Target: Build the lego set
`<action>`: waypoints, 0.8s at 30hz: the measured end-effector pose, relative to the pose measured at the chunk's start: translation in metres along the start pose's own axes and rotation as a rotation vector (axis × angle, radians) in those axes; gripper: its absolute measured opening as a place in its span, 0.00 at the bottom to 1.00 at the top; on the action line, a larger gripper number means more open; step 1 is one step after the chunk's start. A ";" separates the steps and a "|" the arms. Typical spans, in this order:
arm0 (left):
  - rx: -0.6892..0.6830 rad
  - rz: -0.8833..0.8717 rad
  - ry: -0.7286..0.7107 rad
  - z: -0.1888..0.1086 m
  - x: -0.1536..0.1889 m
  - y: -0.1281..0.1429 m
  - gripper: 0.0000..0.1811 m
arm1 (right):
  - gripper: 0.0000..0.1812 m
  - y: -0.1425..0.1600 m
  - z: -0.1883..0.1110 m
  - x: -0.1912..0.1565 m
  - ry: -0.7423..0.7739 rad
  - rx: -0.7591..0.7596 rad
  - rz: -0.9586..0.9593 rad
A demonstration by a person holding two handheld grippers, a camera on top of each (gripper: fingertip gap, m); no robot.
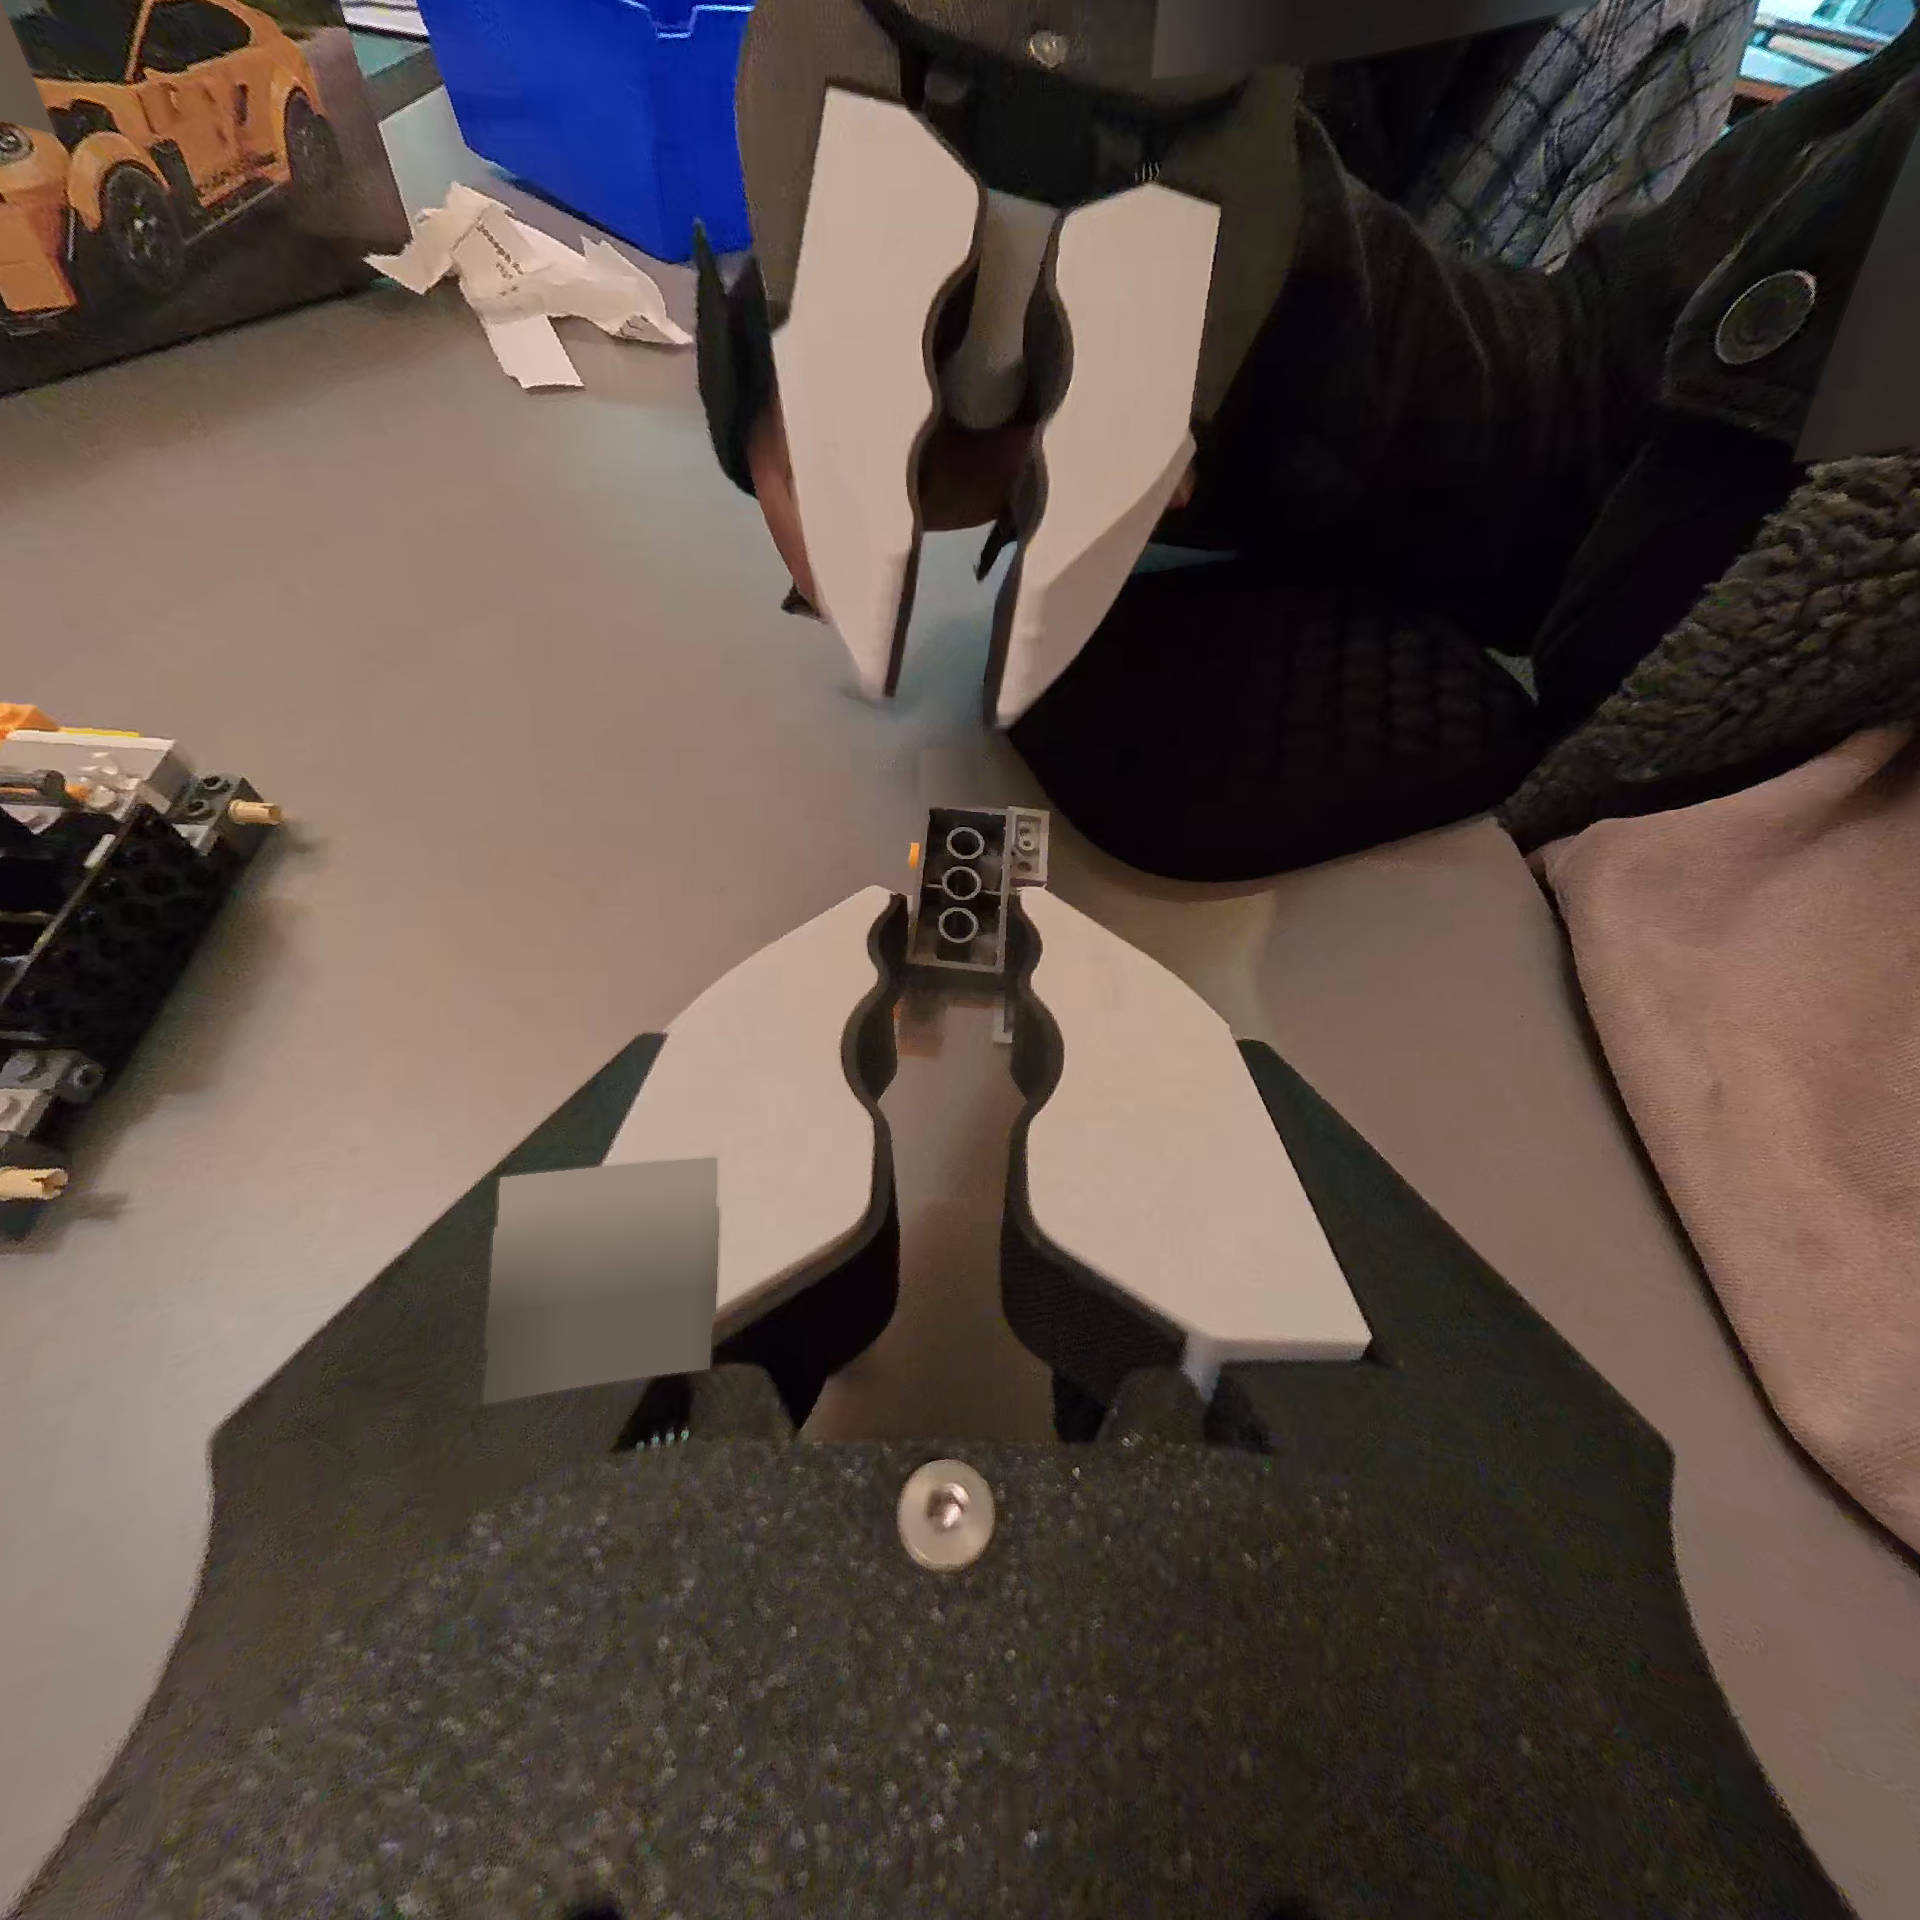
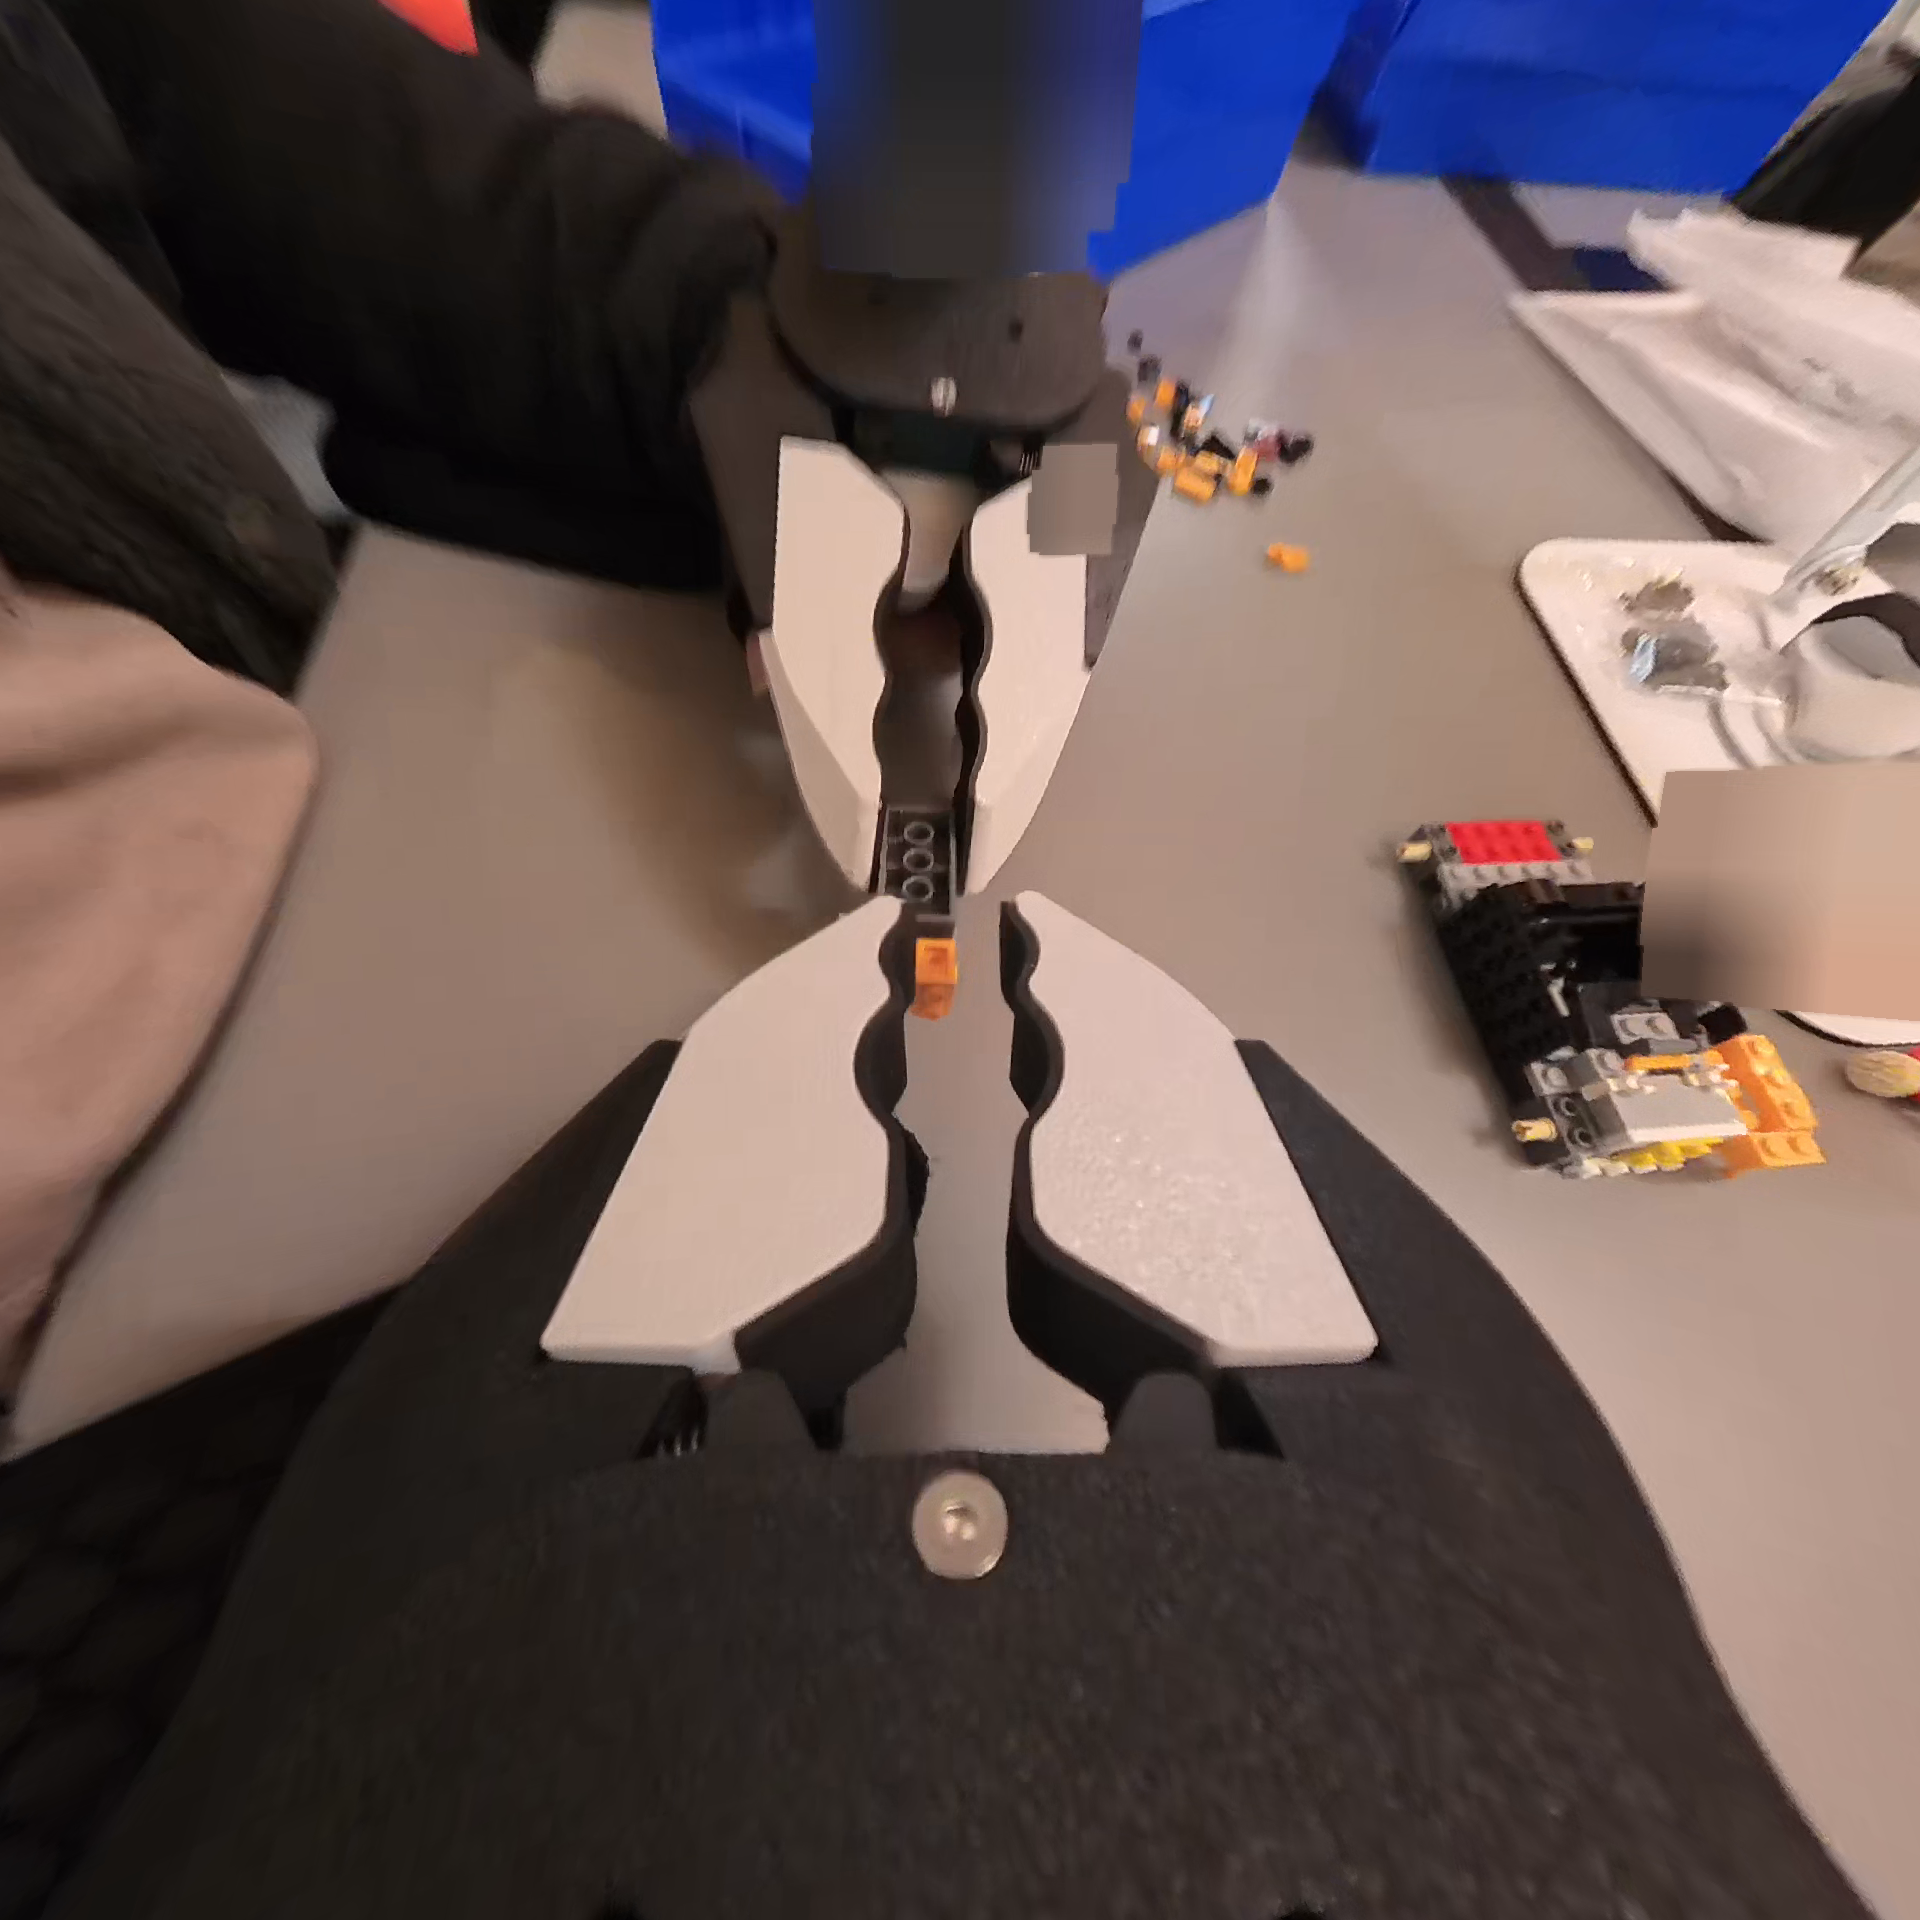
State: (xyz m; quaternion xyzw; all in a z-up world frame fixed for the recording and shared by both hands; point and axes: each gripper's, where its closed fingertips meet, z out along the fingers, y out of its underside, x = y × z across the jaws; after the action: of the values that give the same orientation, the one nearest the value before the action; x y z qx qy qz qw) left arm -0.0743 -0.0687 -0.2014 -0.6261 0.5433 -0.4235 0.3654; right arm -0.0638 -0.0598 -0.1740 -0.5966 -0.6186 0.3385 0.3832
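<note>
Black brick (image 1: 961, 896) between left gripper (image 1: 958, 914) fingertips

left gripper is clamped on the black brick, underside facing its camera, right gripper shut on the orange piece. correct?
Not quite. The left gripper is clamped on the black brick, underside facing its camera, but the right gripper is open. In the right wrist view the orange piece sits between its fingers with a clear gap on one side.
</note>
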 end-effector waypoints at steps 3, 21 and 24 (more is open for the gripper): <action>0.013 -0.032 0.032 -0.001 0.002 -0.001 0.10 | 0.09 -0.009 -0.010 0.008 -0.010 0.082 0.083; 0.007 0.079 0.121 -0.004 0.028 -0.009 0.10 | 0.19 0.015 0.000 -0.035 -0.561 -0.084 0.822; -0.016 0.133 0.097 -0.002 0.029 -0.007 0.10 | 0.19 0.018 -0.001 -0.035 -0.560 -0.095 0.872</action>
State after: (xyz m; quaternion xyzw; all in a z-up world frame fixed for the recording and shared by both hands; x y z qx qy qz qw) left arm -0.0720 -0.0968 -0.1898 -0.5702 0.6043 -0.4238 0.3607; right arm -0.0548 -0.0938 -0.1921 -0.7021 -0.4061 0.5850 -0.0012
